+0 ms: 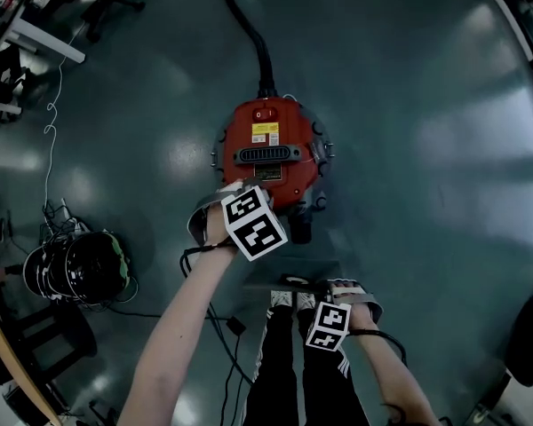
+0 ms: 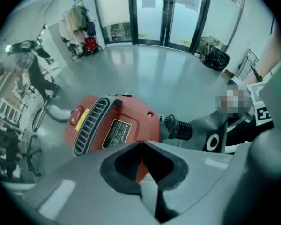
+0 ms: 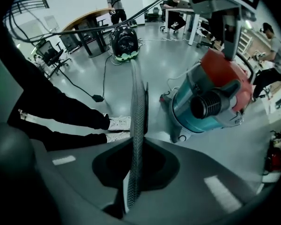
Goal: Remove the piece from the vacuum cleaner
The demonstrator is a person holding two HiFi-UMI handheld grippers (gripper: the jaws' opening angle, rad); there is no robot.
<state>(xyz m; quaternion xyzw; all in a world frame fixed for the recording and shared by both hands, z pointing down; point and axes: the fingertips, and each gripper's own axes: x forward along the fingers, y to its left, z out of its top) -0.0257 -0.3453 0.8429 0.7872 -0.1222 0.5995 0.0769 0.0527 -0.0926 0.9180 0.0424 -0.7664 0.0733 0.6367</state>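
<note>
The vacuum cleaner [image 1: 268, 153] [image 2: 112, 123] stands on the grey floor, with a red top and, in the right gripper view, a teal lower body [image 3: 210, 102] with a black ribbed port. My left gripper [image 1: 247, 195] [image 2: 141, 143] points down over the red top's near edge, jaws shut in a line with nothing seen between them. Nearer me, my right gripper [image 1: 313, 298] [image 3: 138, 143] is shut on the piece [image 1: 293, 283] [image 3: 138, 111], a thin flat grey part seen edge-on. The left gripper view shows its face with a white ring [image 2: 214, 142].
A black hose [image 1: 249, 25] runs from the vacuum toward the top of the head view. A black round machine [image 1: 75, 264] [image 3: 124, 41] with cables sits at the left. A cord and plug [image 1: 234, 325] lie by the person's legs [image 1: 289, 371]. Desks [image 3: 91, 22] and people stand farther off.
</note>
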